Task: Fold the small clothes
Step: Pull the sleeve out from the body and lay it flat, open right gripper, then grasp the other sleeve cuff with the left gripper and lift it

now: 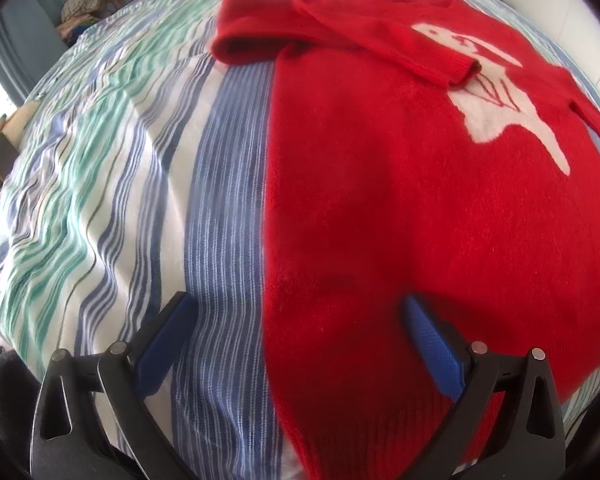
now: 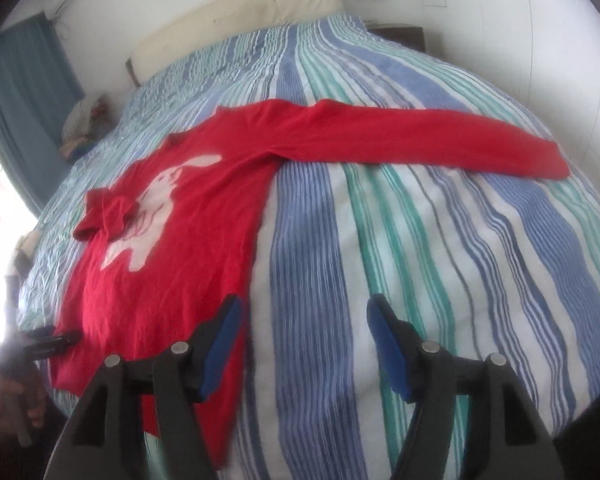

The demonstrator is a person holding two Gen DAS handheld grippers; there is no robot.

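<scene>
Left tongs (image 1: 296, 320): spread wide, holding nothing, straddling the hem-side edge of the fuzzy red knitted sweater (image 1: 400, 208). Right tongs (image 2: 304, 320): spread wide, empty, over the striped blue, green and white bedspread (image 2: 420, 260) beside the sweater's opposite edge. Sweater lies flat; one sleeve folded across its white animal motif (image 2: 152, 208), partly hiding it; the other sleeve extends sideways.

Striped bedspread (image 2: 420, 240), cream headboard (image 2: 236, 12), white walls (image 2: 500, 20), blue curtains (image 2: 20, 100).
</scene>
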